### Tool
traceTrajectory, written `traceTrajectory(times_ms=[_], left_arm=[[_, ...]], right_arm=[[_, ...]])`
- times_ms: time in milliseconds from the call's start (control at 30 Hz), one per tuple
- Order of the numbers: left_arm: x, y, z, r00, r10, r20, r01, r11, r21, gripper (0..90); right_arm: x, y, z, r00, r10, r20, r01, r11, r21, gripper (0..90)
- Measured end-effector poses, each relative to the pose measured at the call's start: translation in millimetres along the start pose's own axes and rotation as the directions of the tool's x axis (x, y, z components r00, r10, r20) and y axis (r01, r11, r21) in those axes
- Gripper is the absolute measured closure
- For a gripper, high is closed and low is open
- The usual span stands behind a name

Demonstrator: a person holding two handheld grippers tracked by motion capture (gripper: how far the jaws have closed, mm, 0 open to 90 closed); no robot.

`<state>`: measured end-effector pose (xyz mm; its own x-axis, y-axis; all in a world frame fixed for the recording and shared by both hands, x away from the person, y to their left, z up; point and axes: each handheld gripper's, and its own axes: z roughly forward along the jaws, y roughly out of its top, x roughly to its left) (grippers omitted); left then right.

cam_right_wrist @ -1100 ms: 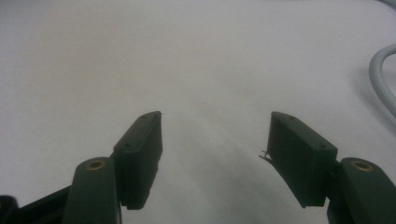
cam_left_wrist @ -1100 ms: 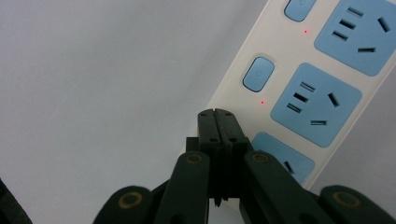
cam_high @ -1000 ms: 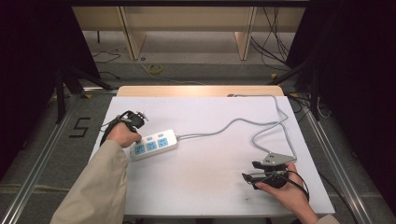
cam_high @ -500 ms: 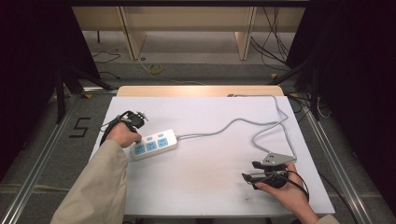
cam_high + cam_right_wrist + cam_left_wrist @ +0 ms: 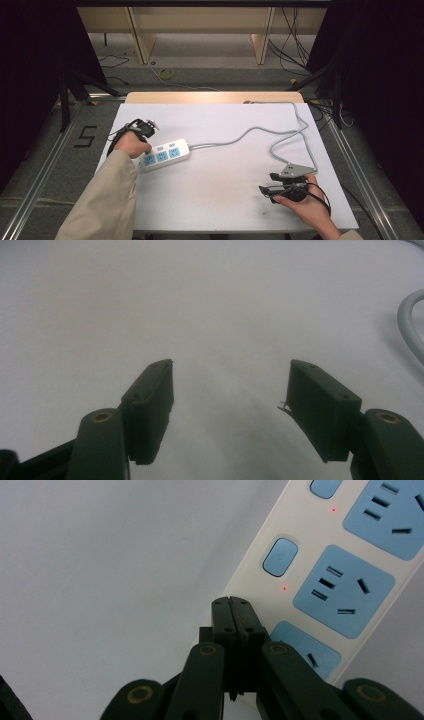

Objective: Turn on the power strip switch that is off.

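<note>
The left gripper (image 5: 141,131) is seen at the left of the white tabletop (image 5: 225,175), held in the left hand (image 5: 131,145) w/ a beige sleeve (image 5: 100,200) behind it. Its fingers (image 5: 231,615) are pressed fully together, nothing between them; the tips are set at the near end of the power strip (image 5: 164,155), at its long edge, tho actual contact can't be told. The strip is laid flat, left of centre, slightly angled. In the left gripper view 3 blue sockets are counted, plus 2 blue buttons (image 5: 280,557), each w/ a small red light (image 5: 284,588) beside it. A grey cable (image 5: 260,131) is run from the strip's right end across the tabletop to the far right edge, w/ a loop brought back near the right gripper (image 5: 270,189). That gripper is held low at the front right, in the right hand (image 5: 305,205), pointed left. Its fingers (image 5: 150,405) are spread wide apart, nothing gripped; bare tabletop is seen between them. It's kept well apart from the strip.
</note>
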<state>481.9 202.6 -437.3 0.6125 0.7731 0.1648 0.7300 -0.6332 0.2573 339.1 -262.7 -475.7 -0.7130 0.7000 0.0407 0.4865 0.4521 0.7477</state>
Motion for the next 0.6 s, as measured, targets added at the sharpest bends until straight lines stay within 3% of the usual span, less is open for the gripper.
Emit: traceTrajectory(times_ms=[233,600], left_arm=[[2.2,-3.3,-0.1,0.9998,-0.01,0.016,0.01,0.9996,-0.025,89.9],[-5.1,3.2,0.5,0.998,0.053,-0.034,-0.052,0.9983,0.025,89.9]], right_arm=[[-0.2,0.2,1.4,1.0,-0.001,-0.002,0.001,1.0,0.005,36.4],[0.7,1.3,2.1,1.0,-0.005,-0.007,0.005,1.0,0.002,36.3]])
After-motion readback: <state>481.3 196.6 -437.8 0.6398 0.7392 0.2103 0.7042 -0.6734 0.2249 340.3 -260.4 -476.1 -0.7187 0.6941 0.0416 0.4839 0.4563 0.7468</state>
